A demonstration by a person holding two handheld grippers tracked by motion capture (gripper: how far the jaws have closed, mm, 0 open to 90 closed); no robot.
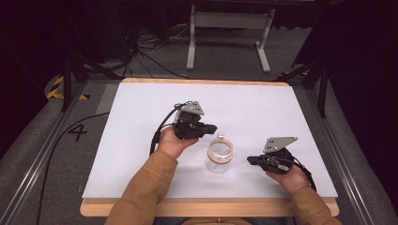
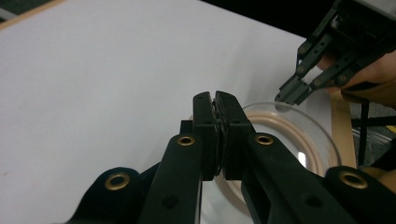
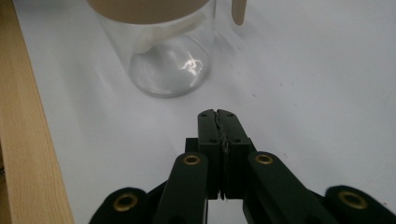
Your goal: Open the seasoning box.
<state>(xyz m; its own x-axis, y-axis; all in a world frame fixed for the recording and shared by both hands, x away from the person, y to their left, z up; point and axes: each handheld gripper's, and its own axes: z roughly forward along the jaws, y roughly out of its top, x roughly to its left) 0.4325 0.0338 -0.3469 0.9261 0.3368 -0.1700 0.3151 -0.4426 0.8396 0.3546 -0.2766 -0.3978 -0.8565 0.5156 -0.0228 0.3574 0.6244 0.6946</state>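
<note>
A clear glass jar (image 1: 219,156) with a tan ring around its mouth stands upright on the white table top, with a small clear knob (image 1: 220,137) just behind it. My left gripper (image 1: 214,128) hovers to the upper left of the jar, jaws pressed together and empty; its own view looks over the jar's rim (image 2: 299,135). My right gripper (image 1: 249,160) rests low on the table to the jar's right, pointing at it, jaws shut on nothing. Its view shows the jar's base (image 3: 167,74) a short way ahead of the gripper (image 3: 217,113).
The white sheet (image 1: 141,140) covers a wooden table whose front edge (image 1: 206,206) runs close below the jar. Cables trail from both grippers. A tan tab (image 3: 238,11) hangs by the jar. Beyond the table stand a grey frame (image 1: 230,33) and floor cables.
</note>
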